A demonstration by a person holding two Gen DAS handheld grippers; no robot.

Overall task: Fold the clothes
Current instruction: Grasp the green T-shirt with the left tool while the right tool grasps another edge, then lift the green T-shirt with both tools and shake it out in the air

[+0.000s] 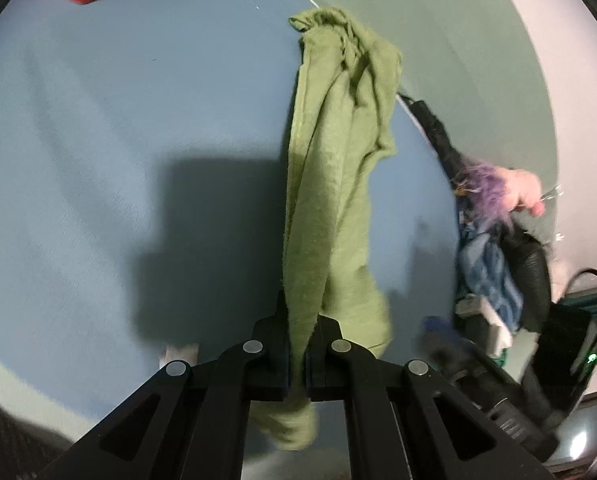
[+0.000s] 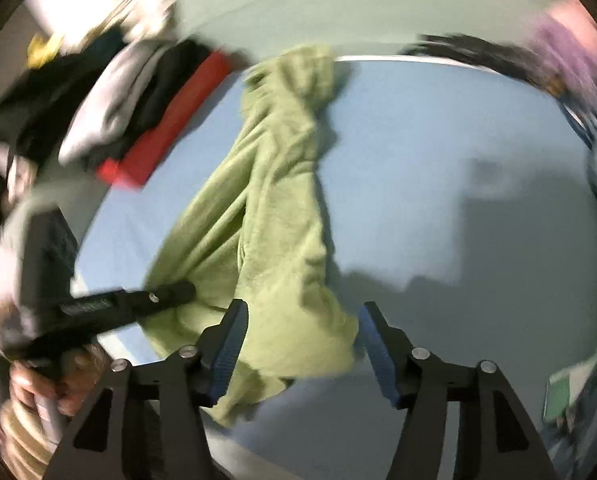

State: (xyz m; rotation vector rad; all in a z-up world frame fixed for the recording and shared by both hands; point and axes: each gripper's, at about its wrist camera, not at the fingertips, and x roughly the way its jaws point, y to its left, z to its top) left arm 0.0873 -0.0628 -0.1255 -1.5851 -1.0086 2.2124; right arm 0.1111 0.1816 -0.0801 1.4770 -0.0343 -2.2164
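A crumpled olive-green garment point(image 1: 330, 184) stretches in a long bunch across the blue sheet point(image 1: 98, 140). My left gripper point(image 1: 298, 320) is shut on its near end, with cloth pinched between the black fingers and a tail hanging below them. In the right wrist view the same green garment point(image 2: 274, 208) runs from the far edge of the blue sheet point(image 2: 438, 140) down to my right gripper point(image 2: 303, 306). That gripper stands open; the cloth lies between its blue pads point(image 2: 228, 352) without being pressed. The left gripper point(image 2: 170, 294) reaches in from the left, held by a hand point(image 2: 38, 384).
A red folded item point(image 2: 166, 128) and a pile of black and grey clothes point(image 2: 98, 92) lie at the sheet's left edge. Dark and blue clothes point(image 1: 486, 264), a purple-pink thing point(image 1: 510, 192) and a black device with a green light point(image 1: 566, 344) crowd the right side.
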